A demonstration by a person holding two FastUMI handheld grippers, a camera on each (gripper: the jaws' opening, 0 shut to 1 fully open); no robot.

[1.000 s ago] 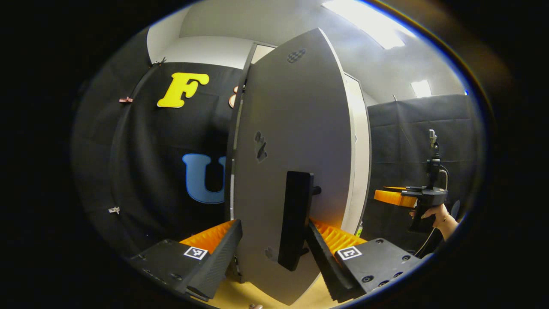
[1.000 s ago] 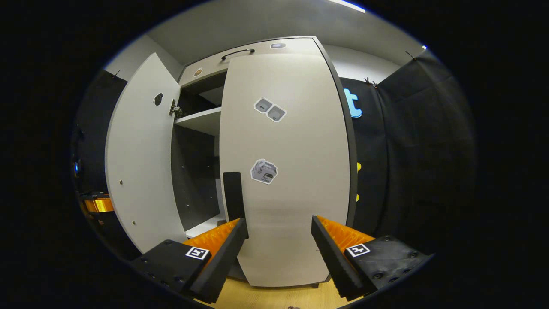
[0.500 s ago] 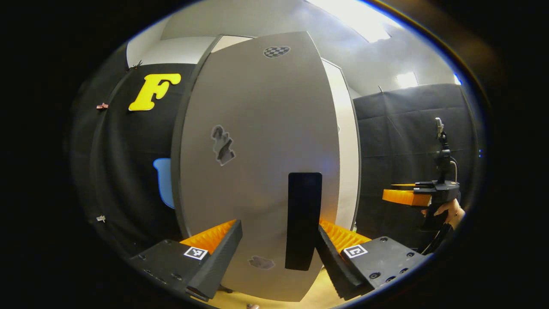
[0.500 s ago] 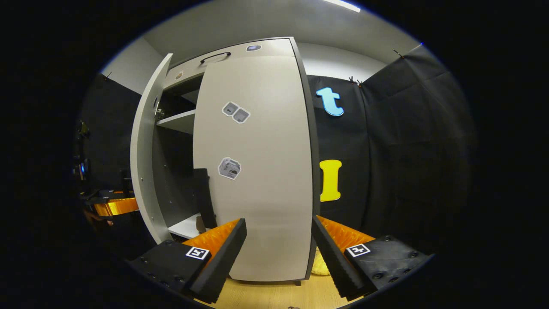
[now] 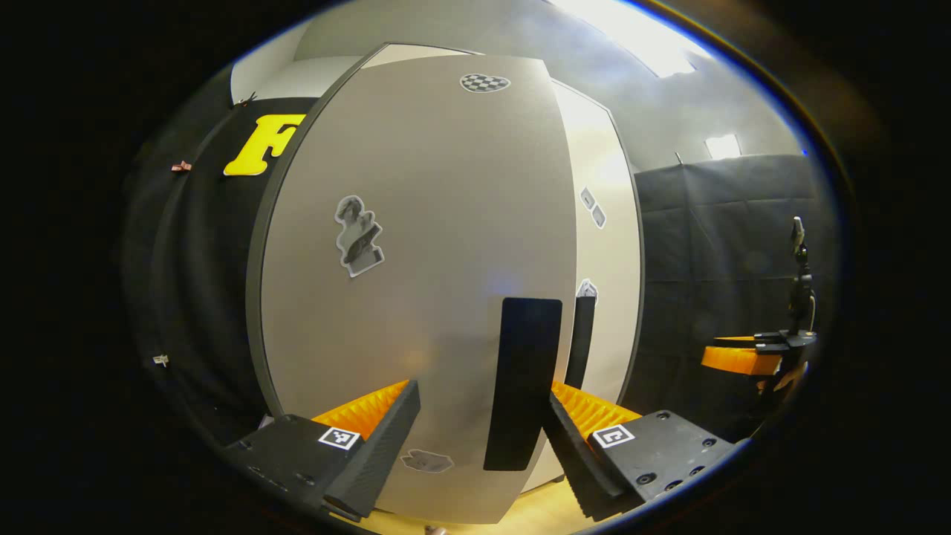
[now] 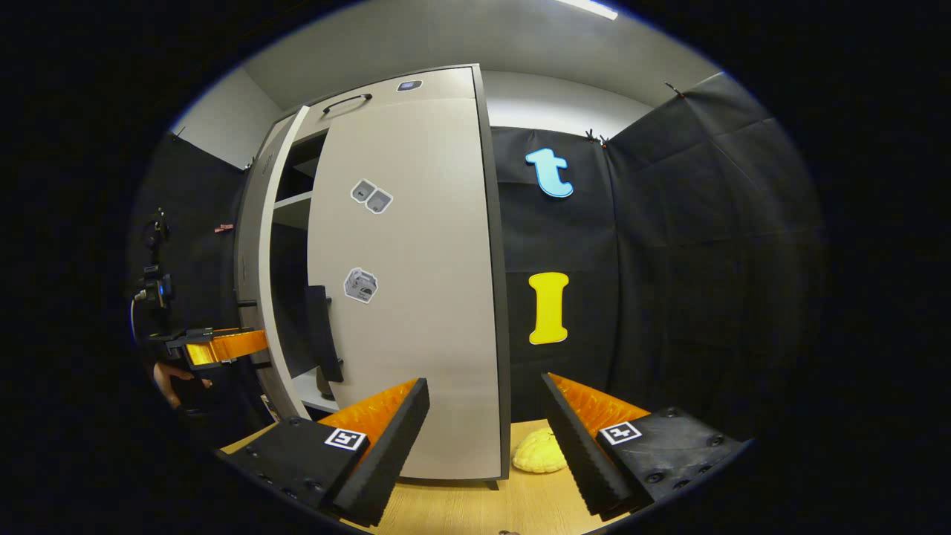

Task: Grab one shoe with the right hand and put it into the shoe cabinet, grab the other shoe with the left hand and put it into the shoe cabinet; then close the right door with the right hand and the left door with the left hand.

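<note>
In the left gripper view the grey left door [image 5: 416, 297] of the shoe cabinet stands close in front. Its black handle [image 5: 524, 383] hangs just inside the right finger of my left gripper [image 5: 483, 438], which is open. Past the door's edge I see the right door [image 5: 605, 253], with my right gripper [image 5: 743, 358] far to the right. In the right gripper view the right door [image 6: 416, 297] lies shut against the cabinet. The left door [image 6: 260, 290] stands nearly edge-on, partly ajar, with the left gripper [image 6: 219, 345] at its outer face. My right gripper [image 6: 483, 438] is open, apart from the cabinet. The shoes are hidden.
A yellow lumpy object [image 6: 542, 453] lies on the wooden floor [image 6: 461, 509] beside the cabinet's right corner. Through the gap between the doors a white shelf [image 6: 293, 210] and the dark inside show. Black cloth walls surround the cabinet. A hand [image 6: 174, 375] holds the left gripper.
The left door has swung much farther toward shut with my left gripper against it. My right gripper has drawn back and turned right, away from the right door.
</note>
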